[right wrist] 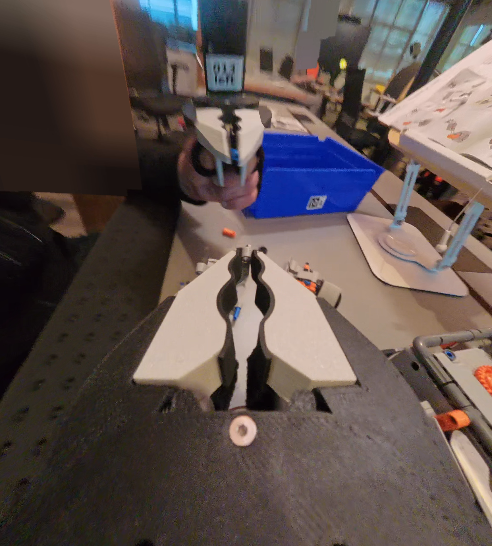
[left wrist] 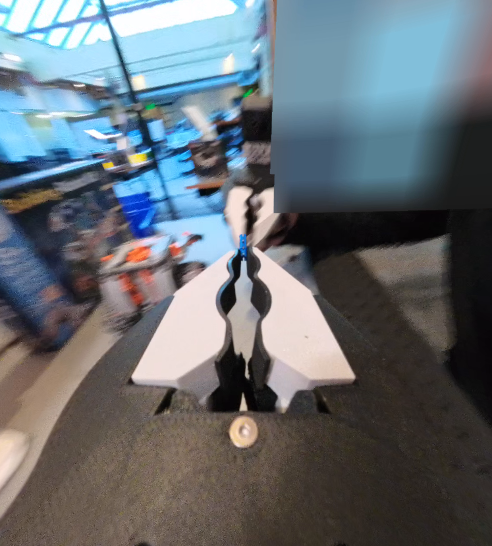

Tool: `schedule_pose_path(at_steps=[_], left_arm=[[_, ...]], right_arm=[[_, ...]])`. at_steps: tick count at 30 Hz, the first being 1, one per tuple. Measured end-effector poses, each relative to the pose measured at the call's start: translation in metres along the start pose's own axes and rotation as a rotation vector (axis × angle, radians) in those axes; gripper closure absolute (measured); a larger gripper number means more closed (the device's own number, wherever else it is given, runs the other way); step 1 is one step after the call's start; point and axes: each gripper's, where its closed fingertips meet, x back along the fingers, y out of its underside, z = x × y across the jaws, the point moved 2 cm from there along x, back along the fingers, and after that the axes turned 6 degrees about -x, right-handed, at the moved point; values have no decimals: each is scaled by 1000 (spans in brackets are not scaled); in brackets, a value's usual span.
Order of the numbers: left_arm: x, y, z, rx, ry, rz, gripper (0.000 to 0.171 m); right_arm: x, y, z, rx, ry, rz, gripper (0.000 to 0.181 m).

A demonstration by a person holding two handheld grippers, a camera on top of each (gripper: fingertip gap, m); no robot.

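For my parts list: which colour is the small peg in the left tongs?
Blue. The small peg in the left tongs shows best in the left wrist view.

I see a big workshop hall: skylights overhead, tall windows at the back, a grey table, blurred desks and chairs beyond.

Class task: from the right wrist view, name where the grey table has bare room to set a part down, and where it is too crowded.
Bare: the grey table between the blue bin, the white stand base and the right gripper; only a small orange piece lies near its left edge. Crowded: the loose parts at the gripper's tips, and the grey-and-orange assembly lower right.
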Motion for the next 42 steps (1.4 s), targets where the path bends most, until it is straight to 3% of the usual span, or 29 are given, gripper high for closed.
schedule_pose_path(at_steps=[1,2,3,5,6,12,14,16,20,28,39,42], left_arm=[[0,20,-6,-68,-38,-113,170],[-6,40,-3,-12,24,-176,170],[-11,47,2,6,60,-184,170],[-15,69,7,-72,94,-351,169],[-15,77,9,-38,113,-388,169],[-14,90,14,-91,153,-497,169],[-15,93,14,-151,142,-515,169],[-18,93,16,-193,137,-520,169],[-23,87,16,-392,68,-518,169],[-26,66,22,-598,-10,-444,169],[-28,57,22,-617,-37,-376,168],[-25,68,19,-581,-17,-452,156]], right_arm=[[-5,8,-1,30,1,-56,179],[-13,20,-3,60,3,-130,178],[-17,27,-6,38,-26,-165,178],[-17,36,-1,-8,-30,-191,178],[-16,40,4,-37,-21,-203,177],[-28,96,8,-184,-26,-500,177],[-28,105,8,-194,-20,-552,167],[-27,97,10,-178,3,-525,158],[-34,56,1,-126,23,-370,164],[-41,24,-6,-287,-66,-137,172],[-44,18,-13,-244,-97,-110,180],[-45,29,-10,-168,-28,-200,180]])
